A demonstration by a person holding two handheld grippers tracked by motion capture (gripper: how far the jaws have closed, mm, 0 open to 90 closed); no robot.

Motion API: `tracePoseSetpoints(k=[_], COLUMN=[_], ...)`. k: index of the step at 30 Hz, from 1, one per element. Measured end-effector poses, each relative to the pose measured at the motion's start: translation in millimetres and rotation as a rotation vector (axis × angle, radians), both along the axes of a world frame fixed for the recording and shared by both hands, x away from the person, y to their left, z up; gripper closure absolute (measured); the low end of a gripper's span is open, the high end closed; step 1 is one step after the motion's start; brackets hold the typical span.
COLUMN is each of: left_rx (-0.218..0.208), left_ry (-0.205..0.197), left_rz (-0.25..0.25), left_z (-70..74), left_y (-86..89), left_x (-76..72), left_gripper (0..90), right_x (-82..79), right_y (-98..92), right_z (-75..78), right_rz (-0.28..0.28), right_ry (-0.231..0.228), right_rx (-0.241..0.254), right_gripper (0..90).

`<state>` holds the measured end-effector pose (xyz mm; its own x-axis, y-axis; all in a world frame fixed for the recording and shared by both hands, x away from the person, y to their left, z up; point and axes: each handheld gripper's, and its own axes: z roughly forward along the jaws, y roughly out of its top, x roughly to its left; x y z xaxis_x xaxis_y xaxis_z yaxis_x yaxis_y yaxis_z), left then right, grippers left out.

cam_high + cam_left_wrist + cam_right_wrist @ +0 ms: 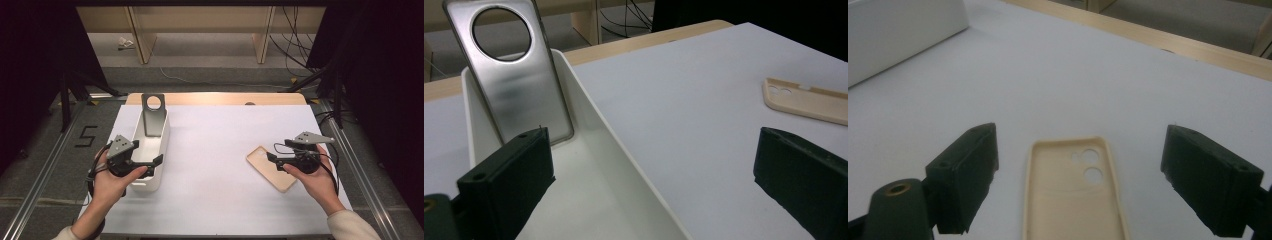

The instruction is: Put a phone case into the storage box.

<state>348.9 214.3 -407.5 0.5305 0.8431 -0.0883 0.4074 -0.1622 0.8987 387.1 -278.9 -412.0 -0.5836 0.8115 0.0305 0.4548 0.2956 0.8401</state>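
The desk (215, 150) carries a white bin (150, 145) at its left, a grey phone case (153, 116) propped upright at the bin's far end. Well right of the bin lies a beige phone case (271, 167) — flat, hollow side up. The right gripper (1078, 180) straddles it, jaws spread; the left gripper (649, 190) hangs over the bin's near end, jaws spread too. A pick-up seems about to start — next, lower and pinch the case's edges.

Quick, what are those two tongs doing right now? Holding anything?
Left tongs: open, holding nothing, straddling the wall of the white bin.
Right tongs: open, holding nothing, either side of the beige phone case.
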Motion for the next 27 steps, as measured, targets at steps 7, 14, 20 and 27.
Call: tracePoseSetpoints(k=[7,14,20,27], left_rx=[0.010,0.028,0.034,0.035], left_ry=[-0.008,-0.027,-0.027,-0.024], left_rz=[-0.046,-0.057,-0.070,-0.070], left_z=[-7.8,-9.7,-9.7,-10.4], left_y=[2.1,6.0,4.4,4.7], left_x=[-8.8,-5.4,-5.1,-5.0], left_gripper=[2.2,2.7,2.7,2.6], right_x=[2.3,1.7,-0.2,0.1], right_y=[1.9,1.1,-1.9,-0.6], right_z=[0.1,-0.8,-0.1,0.2], right_rz=[0.003,0.005,-0.004,-0.001], right_ry=[0.003,0.005,0.001,0.001], right_rx=[-0.001,0.000,0.005,0.007], right_gripper=[16.3,16.3,16.2,16.2])
